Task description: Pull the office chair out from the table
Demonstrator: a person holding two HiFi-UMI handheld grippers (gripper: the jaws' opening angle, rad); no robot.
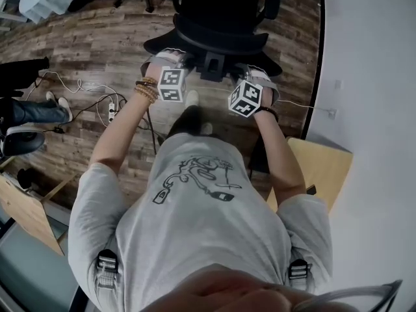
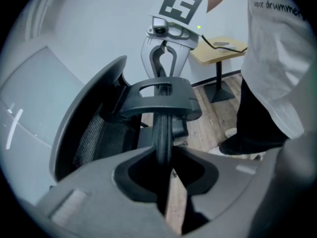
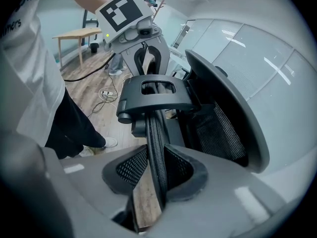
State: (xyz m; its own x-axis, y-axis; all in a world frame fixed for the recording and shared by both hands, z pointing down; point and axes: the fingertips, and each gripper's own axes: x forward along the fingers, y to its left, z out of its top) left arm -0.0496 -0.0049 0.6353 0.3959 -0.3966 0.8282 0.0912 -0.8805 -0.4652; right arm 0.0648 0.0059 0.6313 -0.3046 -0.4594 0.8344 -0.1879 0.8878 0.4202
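Head view: chair (image 1: pixel 221 25) sits on the wood floor (image 1: pixel 84 51) right in front of the person, a table (image 1: pixel 322 164) back by their right elbow. Left gripper view: left gripper (image 2: pixel 163 170) clamped tight on the backrest's thin rim (image 2: pixel 162 128). Right gripper view: right gripper (image 3: pixel 157 182) pinching that same rim too.

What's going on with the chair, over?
Copy. The left gripper and right gripper both shut on the office chair, top rim. Only floor cables nearby, at the person's left.
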